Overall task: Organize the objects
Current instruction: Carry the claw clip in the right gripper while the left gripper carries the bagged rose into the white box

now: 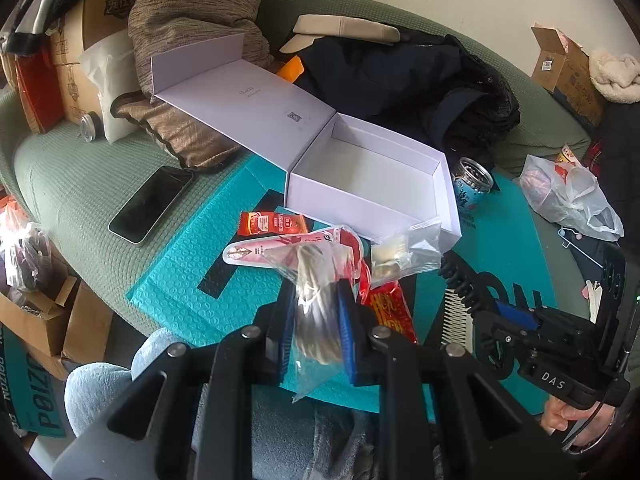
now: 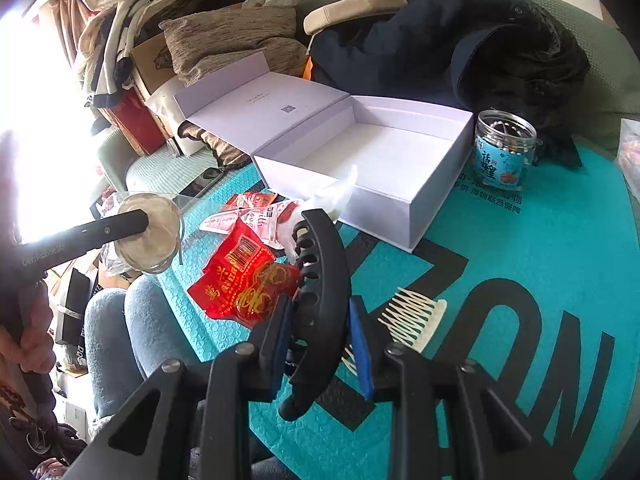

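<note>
Nearest, L wrist view: left gripper (image 1: pixel 314 312), jaws pinching a clear plastic bag (image 1: pixel 316 320) w/ something pale and coiled inside, bag lifted off the teal mat (image 1: pixel 180 280). Same bag seen side-on from R wrist view, held up at left of frame.

R wrist view: right gripper (image 2: pixel 322 320), jaws pinching a black hair claw clip (image 2: pixel 324 280), clip curved, teeth facing left, raised above mat. White hair comb (image 2: pixel 412 316) flat on mat just beside R jaw, partly hidden behind it.

Just beyond grippers, on mat: red foil packet w/ gold print (image 2: pixel 244 280), pink-white pouch (image 1: pixel 260 250) touching it, small red sachet (image 1: pixel 272 224) behind pouch. Small clear zip bag (image 1: pixel 404 252) w/ pale contents, leaning at front wall of box.

Mid: white box (image 1: pixel 372 208), open, nothing inside, hinged lid (image 1: pixel 248 92) laid back to left, resting on brown cushion (image 1: pixel 188 132). Phone (image 1: pixel 150 206) face up on green bedding, left of mat. Jar w/ blue label (image 2: pixel 504 152) upright on mat, right of box, near but not touching.

Far: dark jacket (image 1: pixel 420 80) heaped behind box, beige item on top. Cardboard boxes (image 1: pixel 80 40) far left, white plastic bag (image 1: pixel 572 196) far right.
</note>
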